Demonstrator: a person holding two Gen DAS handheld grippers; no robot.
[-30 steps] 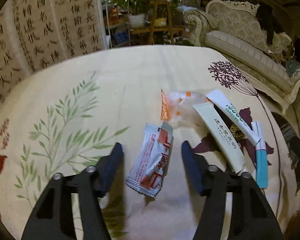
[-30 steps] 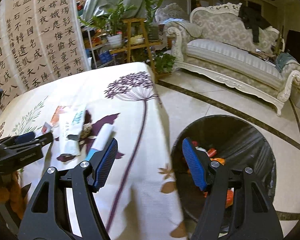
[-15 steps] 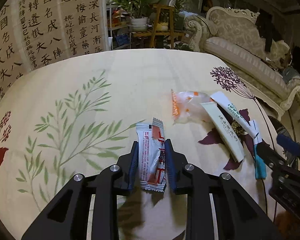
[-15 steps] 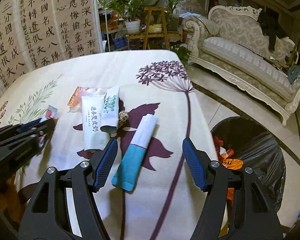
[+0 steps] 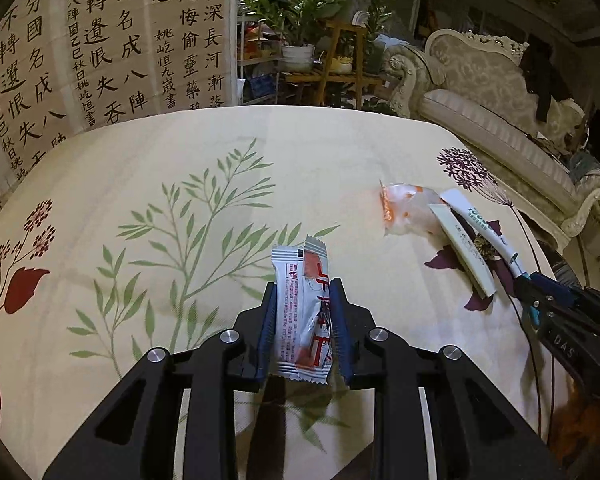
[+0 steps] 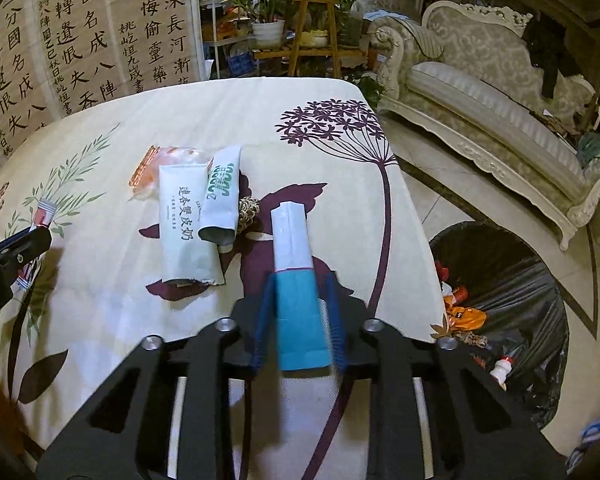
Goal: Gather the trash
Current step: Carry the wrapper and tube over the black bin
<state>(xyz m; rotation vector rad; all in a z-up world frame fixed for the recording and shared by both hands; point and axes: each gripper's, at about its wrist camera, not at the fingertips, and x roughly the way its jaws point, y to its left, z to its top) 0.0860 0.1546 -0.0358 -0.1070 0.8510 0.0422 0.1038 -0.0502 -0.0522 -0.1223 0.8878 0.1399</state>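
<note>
White wrappers [image 6: 190,224] beside right tool [image 6: 298,316] clamped on teal packet [image 6: 300,304]; left tool [image 5: 306,328] on sachet [image 5: 304,312].

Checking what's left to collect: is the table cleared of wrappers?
No, a white sachet and an orange-clear wrapper lie on the tablecloth.

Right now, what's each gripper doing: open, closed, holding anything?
Left gripper: closed on the silver and red foil snack wrapper.
Right gripper: closed on the white and teal paper sachet.
</note>
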